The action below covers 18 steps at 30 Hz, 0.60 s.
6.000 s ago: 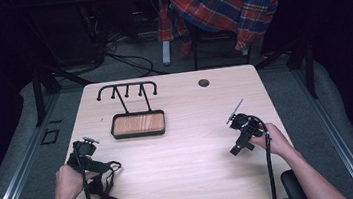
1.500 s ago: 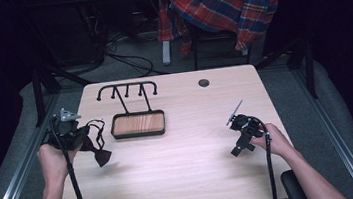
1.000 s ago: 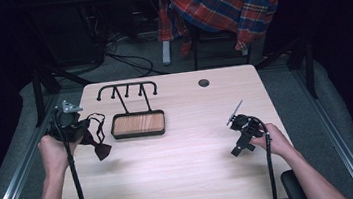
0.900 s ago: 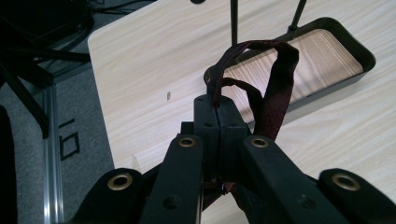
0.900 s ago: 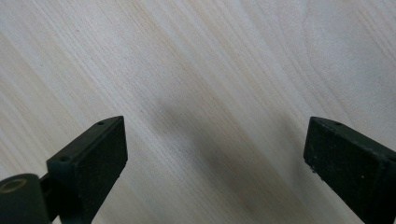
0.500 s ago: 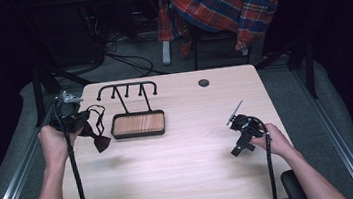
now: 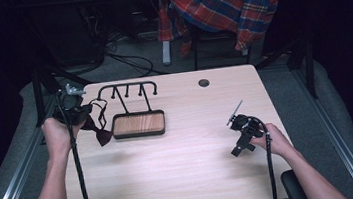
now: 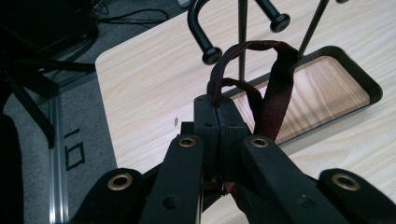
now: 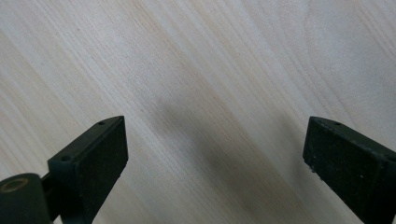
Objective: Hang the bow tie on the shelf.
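Dark red bow tie (image 7: pixel 102 136) — strap pinched in closed left gripper (image 8: pixel 218 122), bow dangling below, beside hook stand (image 7: pixel 128 91); right gripper (image 9: pixel 215 154) — open, on table (image 7: pixel 187 163).

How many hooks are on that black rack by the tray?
4. In the high view the black rack carries a curled hook at its left end, two short pegs in the middle, and a curled hook at its right end.

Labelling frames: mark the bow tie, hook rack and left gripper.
bow tie (image 8: pixel 280 88), left gripper view, dark red strap loop.
hook rack (image 7: pixel 138 124), high view, wooden tray base.
left gripper (image 8: pixel 218 122), left gripper view, closed jaw tips.
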Each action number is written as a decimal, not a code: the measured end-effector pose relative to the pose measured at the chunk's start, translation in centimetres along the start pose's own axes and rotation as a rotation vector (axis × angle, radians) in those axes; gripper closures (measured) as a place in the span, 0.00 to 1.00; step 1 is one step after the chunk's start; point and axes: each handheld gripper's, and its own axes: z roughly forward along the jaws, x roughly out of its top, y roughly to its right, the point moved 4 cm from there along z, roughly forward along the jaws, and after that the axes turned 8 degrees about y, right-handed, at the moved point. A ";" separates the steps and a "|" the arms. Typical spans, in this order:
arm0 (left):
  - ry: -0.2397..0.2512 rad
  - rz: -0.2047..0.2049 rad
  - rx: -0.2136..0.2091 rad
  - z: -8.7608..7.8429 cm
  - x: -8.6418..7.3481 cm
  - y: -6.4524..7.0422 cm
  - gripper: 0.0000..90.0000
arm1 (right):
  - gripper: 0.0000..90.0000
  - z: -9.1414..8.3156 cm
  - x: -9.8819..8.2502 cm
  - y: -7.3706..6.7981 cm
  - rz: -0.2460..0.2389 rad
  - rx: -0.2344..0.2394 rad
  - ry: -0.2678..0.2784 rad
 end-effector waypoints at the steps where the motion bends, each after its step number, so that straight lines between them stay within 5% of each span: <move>1: 0.001 0.000 -0.002 0.0 0.1 0.0 0.99 | 0.07 0.0 0.0 0.0 -0.006 0.000 -0.006; 18: 0.008 0.004 0.006 0.7 1.8 -0.2 0.99 | 0.07 0.0 0.0 -0.1 0.002 0.000 0.000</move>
